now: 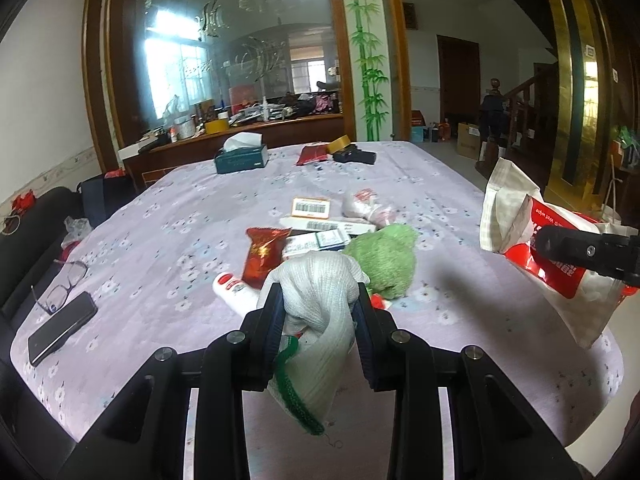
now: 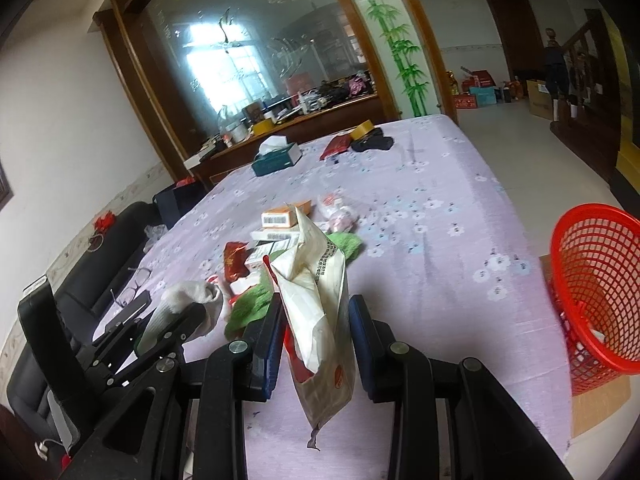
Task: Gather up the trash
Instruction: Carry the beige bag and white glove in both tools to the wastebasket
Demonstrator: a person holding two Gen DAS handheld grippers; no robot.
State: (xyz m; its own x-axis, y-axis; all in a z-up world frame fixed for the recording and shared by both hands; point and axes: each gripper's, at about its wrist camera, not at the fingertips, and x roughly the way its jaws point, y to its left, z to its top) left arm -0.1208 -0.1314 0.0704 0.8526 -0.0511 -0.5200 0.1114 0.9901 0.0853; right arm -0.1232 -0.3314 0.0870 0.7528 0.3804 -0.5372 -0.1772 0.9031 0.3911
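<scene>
My left gripper (image 1: 320, 304) is shut on a white knitted glove with a green cuff (image 1: 320, 312), held above the table's near edge. My right gripper (image 2: 316, 316) is shut on a crumpled white and red wet-wipe packet (image 2: 320, 312); the left wrist view shows that packet (image 1: 520, 236) at the right, with a right finger (image 1: 576, 250) across it. A pile of litter lies mid-table: a red snack wrapper (image 1: 264, 256), a green cloth (image 1: 384, 260), barcode boxes (image 1: 312, 206) and a white tube (image 1: 236, 292). A red mesh basket (image 2: 596, 292) stands beside the table's right edge.
The table (image 1: 440, 184) wears a lilac flowered cloth. A phone (image 1: 60, 328) and glasses (image 1: 64, 284) lie at its near left corner. A tissue box (image 1: 242, 156), a red pouch (image 1: 314, 154) and black items (image 1: 356, 156) sit at the far end. Dark chairs (image 2: 104, 256) line the left side.
</scene>
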